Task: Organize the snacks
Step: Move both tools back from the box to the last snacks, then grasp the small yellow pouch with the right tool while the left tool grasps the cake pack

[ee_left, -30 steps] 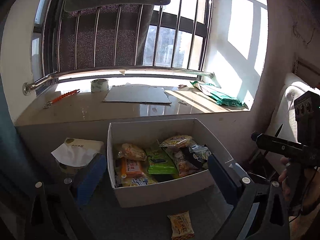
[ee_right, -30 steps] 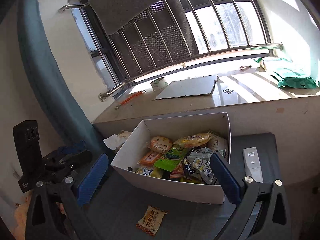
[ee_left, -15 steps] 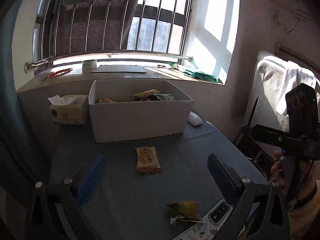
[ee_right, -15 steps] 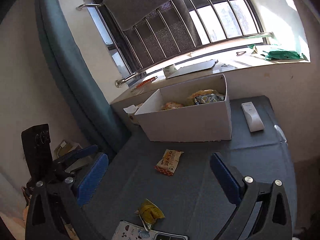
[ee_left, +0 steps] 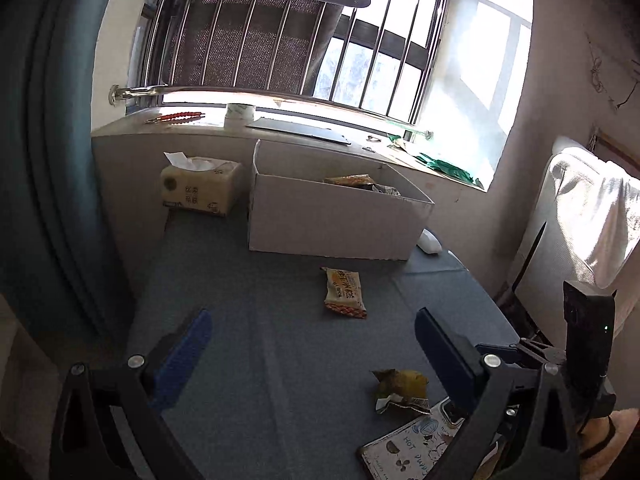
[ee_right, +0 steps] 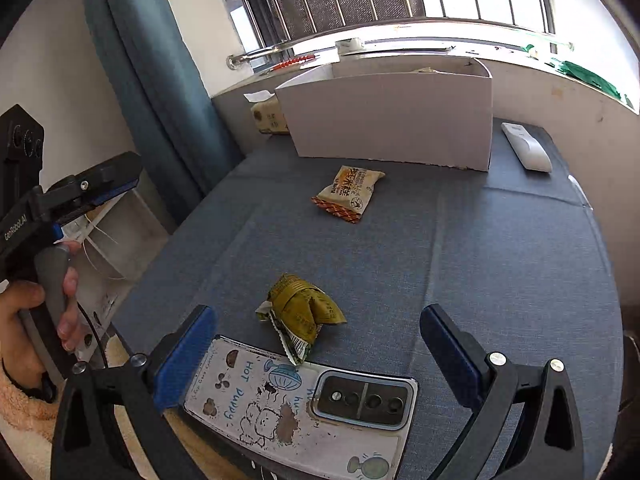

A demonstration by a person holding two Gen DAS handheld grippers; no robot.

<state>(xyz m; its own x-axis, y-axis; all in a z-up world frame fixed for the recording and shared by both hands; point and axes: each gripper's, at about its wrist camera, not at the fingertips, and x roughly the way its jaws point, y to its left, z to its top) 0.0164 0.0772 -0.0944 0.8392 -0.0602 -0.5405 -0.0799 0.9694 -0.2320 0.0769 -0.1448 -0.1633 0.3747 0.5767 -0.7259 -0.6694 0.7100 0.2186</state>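
Observation:
A white cardboard box point(ee_left: 332, 224) point(ee_right: 392, 120) holding several snack packets stands at the far side of the blue-grey table. In front of it lies a beige and orange snack packet point(ee_left: 345, 292) point(ee_right: 349, 192). Nearer me is a crumpled olive-yellow packet point(ee_left: 402, 390) point(ee_right: 304, 312). My left gripper point(ee_left: 312, 340) is open and empty, well short of the beige packet. My right gripper point(ee_right: 318, 334) is open and empty, its blue pads either side of the olive packet's near end and above it.
A phone in a cartoon case point(ee_right: 296, 404) point(ee_left: 408, 448) lies at the table's near edge under the olive packet's tip. A tissue pack point(ee_left: 200, 192) sits left of the box, a white remote point(ee_right: 526, 146) to its right. A blue curtain point(ee_right: 160, 80) hangs at left.
Both grippers have drawn back from above the box toward the table's near edge and dropped lower. The olive packet and the phone have come into view. Both stayed open.

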